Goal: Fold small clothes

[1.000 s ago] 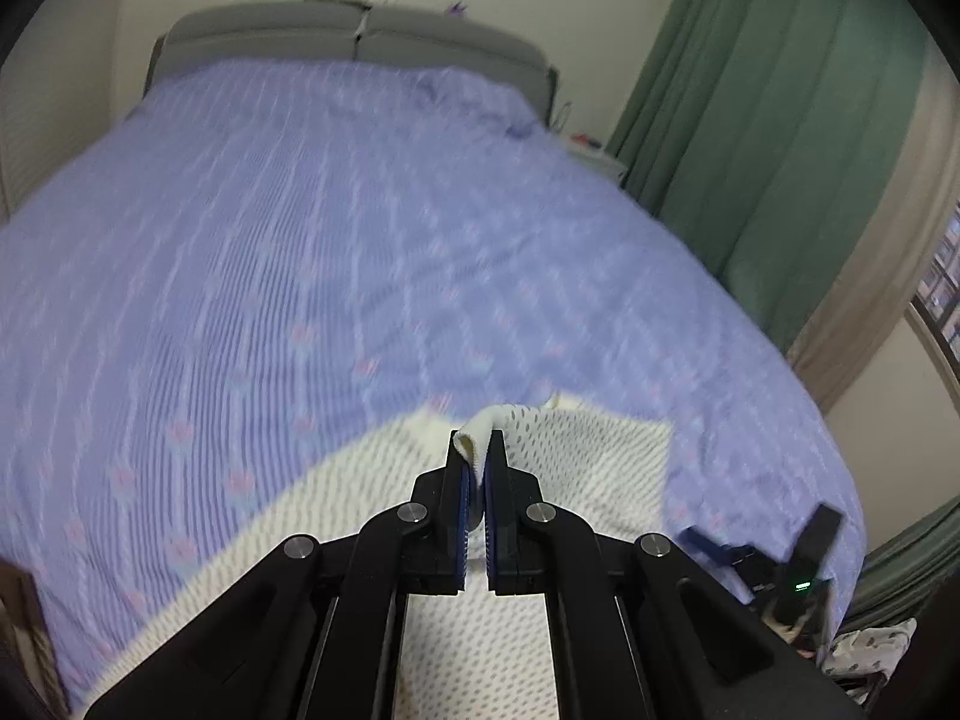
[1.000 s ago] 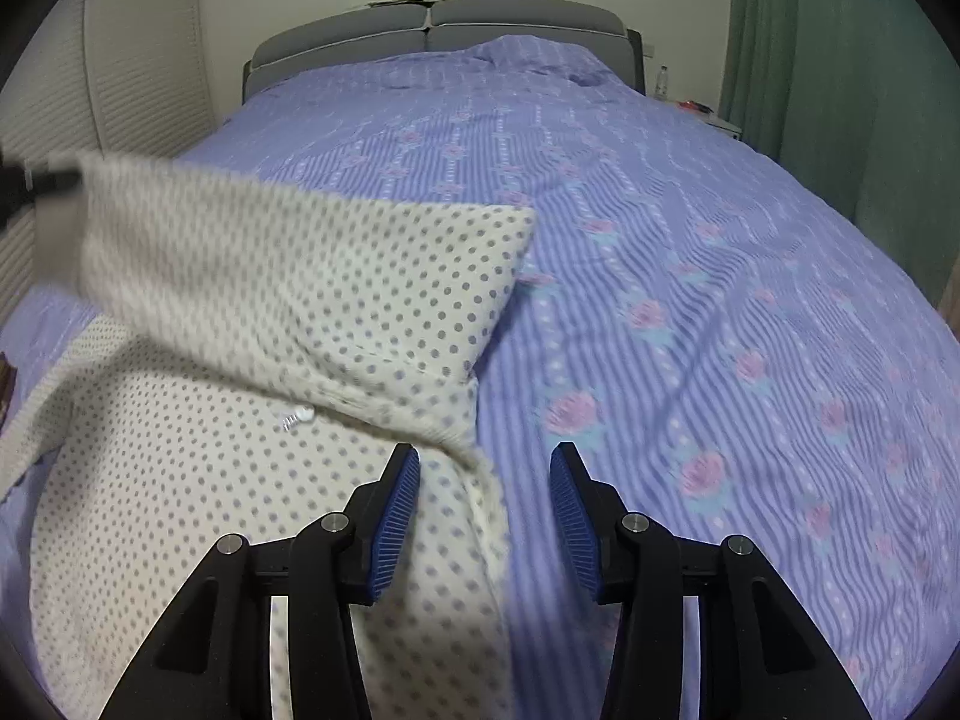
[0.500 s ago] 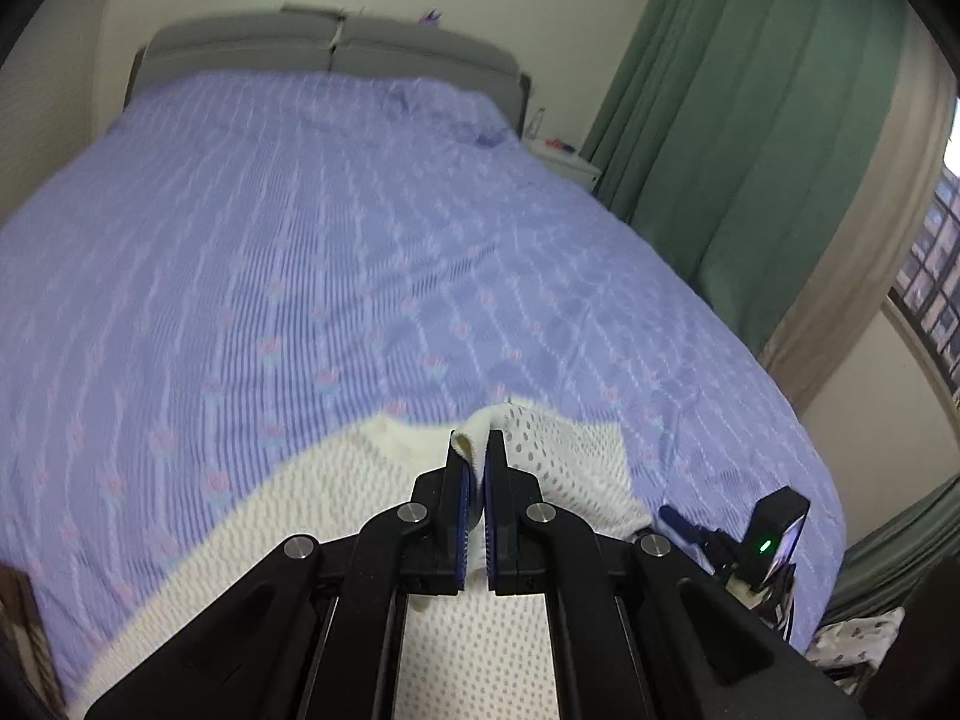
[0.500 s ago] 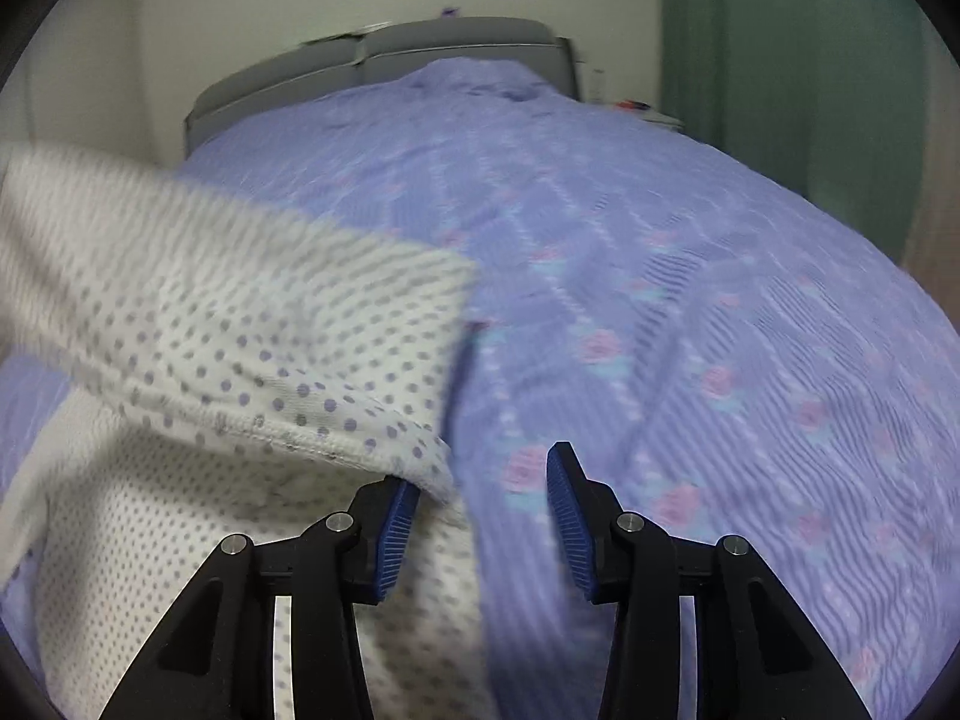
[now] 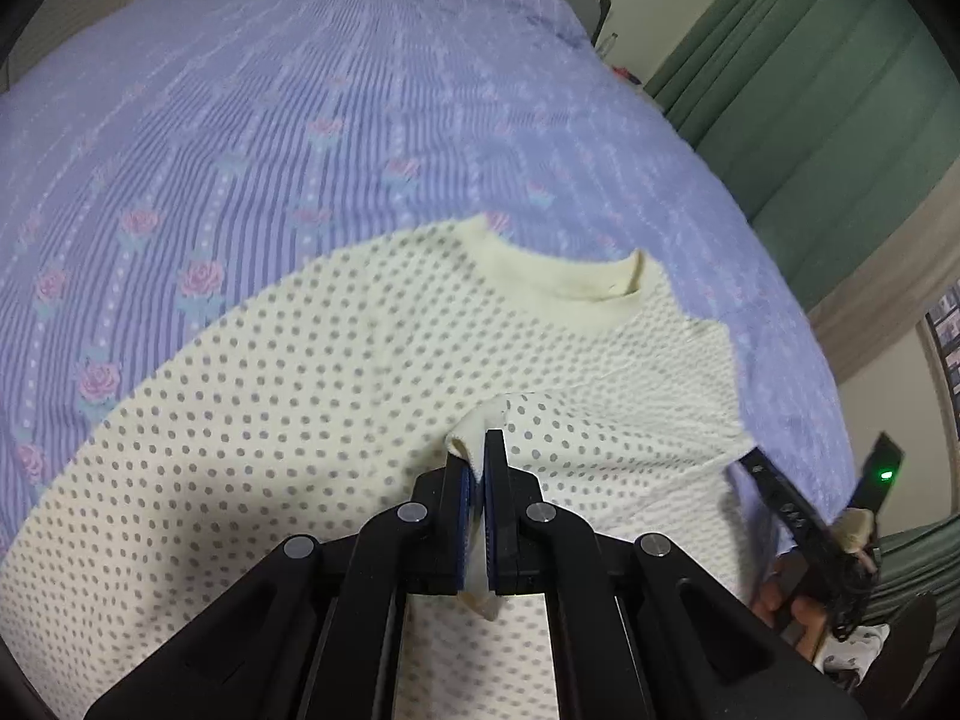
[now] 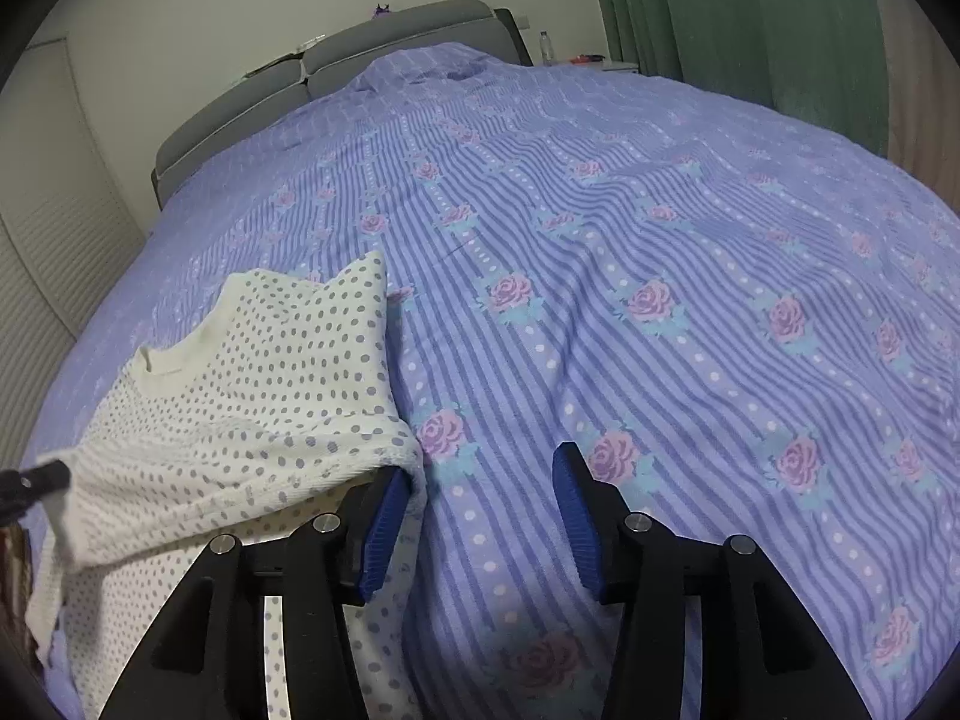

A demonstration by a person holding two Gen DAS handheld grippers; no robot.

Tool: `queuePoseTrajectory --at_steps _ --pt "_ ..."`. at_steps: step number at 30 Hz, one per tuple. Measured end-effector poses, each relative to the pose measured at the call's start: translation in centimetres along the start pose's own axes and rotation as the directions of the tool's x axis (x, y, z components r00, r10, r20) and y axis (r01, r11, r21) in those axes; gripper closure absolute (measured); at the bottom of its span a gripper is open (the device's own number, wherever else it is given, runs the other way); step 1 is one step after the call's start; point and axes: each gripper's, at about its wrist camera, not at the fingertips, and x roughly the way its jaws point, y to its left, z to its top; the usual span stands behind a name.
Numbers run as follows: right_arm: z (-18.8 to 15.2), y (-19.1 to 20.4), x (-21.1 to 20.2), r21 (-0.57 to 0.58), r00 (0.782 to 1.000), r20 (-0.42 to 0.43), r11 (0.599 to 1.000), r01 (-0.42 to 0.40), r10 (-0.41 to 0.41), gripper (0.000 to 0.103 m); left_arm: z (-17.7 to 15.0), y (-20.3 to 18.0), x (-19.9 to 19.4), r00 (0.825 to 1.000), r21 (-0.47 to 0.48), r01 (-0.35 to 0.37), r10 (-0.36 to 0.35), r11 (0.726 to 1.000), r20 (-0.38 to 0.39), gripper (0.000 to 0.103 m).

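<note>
A fold of the dotted shirt (image 5: 360,372) is pinched by the closed left gripper (image 5: 478,468) at lower centre, while the right gripper (image 6: 480,510) is held wide open, empty, above the bedspread (image 6: 660,240).

Both wrist cameras sit low and close over the bed (image 6: 690,252), facing the headboard (image 6: 336,78); both views share the dotted shirt (image 5: 336,372) and curtains (image 5: 840,90).

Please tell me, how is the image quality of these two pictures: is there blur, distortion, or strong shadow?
Left wrist view: strong fisheye bulge, dark corners, bedspread softly blurred, shirt dots fairly sharp, soft shadow beside the left gripper. Right wrist view: same bulge and dark corners, even dim light, roses sharp, slight blur on the shirt edge near the right gripper.
</note>
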Motion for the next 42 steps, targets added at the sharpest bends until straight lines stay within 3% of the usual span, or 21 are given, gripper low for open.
queuePoseTrajectory --at_steps 5,7,9,12,16,18,20,23,27,30,32,33,34,36,38,42 --pt "-1.2 0.1 -2.0 -0.021 1.000 -0.008 0.999 0.030 -0.030 0.047 -0.7 -0.2 -0.2 1.000 0.056 0.002 -0.003 0.998 0.011 0.097" --pt "-1.9 0.6 -3.3 -0.075 0.993 -0.007 0.990 0.116 -0.117 0.047 -0.7 -0.1 -0.3 1.000 0.061 0.011 -0.012 0.998 0.007 0.097" --pt "-2.3 0.5 -5.0 -0.103 0.988 0.034 0.983 0.151 -0.148 0.047 -0.8 -0.1 -0.2 1.000 0.069 0.007 -0.007 0.998 0.004 0.097" --pt "-0.4 1.6 -6.0 -0.143 0.993 0.066 0.983 0.111 -0.103 0.047 -0.7 0.4 -0.3 1.000 0.062 0.013 -0.014 0.998 0.005 0.097" --pt "4.4 4.4 -4.0 -0.211 0.994 0.091 0.975 0.072 -0.053 0.047 0.0 0.7 -0.2 1.000 0.037 0.020 -0.020 0.999 0.001 0.097" --pt "6.1 5.4 -2.3 -0.229 0.999 0.048 0.973 0.029 -0.019 0.048 0.1 0.6 -0.1 1.000 0.045 0.017 -0.017 0.999 0.000 0.097" --pt "7.1 6.1 -0.8 -0.232 1.000 0.016 0.973 -0.007 0.011 0.050 0.0 0.2 -0.1 1.000 0.082 -0.004 0.004 0.997 0.002 0.096" --pt "7.7 6.3 0.7 -0.225 1.000 -0.001 0.974 0.003 -0.003 0.056 0.0 -0.2 -0.1 1.000 0.110 -0.017 0.017 0.994 0.005 0.096" --pt "7.9 7.3 1.1 -0.312 1.000 0.011 0.950 0.004 -0.001 0.057 0.4 -0.4 -0.1 1.000 0.133 -0.014 0.012 0.991 0.014 0.096" --pt "8.7 6.8 2.9 -0.278 0.997 -0.070 0.960 -0.003 -0.017 0.058 0.6 -0.4 0.2 1.000 0.132 -0.014 0.012 0.991 0.016 0.096" --pt "9.2 5.5 4.2 -0.173 0.991 -0.127 0.983 -0.063 0.041 0.058 0.8 -0.5 0.5 1.000 0.138 -0.019 0.017 0.990 0.018 0.096" --pt "9.2 4.9 4.7 -0.127 0.987 -0.143 0.988 -0.087 0.068 0.060 0.7 -0.5 0.5 1.000 0.141 -0.023 0.021 0.990 0.019 0.096" --pt "9.3 4.3 5.3 -0.079 0.980 -0.168 0.990 -0.120 0.105 0.073 0.8 -0.6 0.6 1.000 0.144 -0.023 0.020 0.989 0.022 0.096" --pt "8.9 3.8 6.1 -0.022 0.959 -0.221 0.983 -0.184 0.175 0.082 0.8 -0.7 0.5 0.999 0.159 -0.022 0.017 0.987 0.032 0.096" --pt "8.8 4.1 5.9 -0.050 0.965 -0.206 0.983 -0.178 0.164 0.084 1.1 -0.7 0.5 0.999 0.164 -0.021 0.015 0.986 0.039 0.096" --pt "9.1 4.4 4.5 -0.083 0.982 -0.134 0.986 -0.146 0.134 0.096 1.8 -0.8 0.2 0.998 0.162 -0.018 0.008 0.987 0.061 0.096"
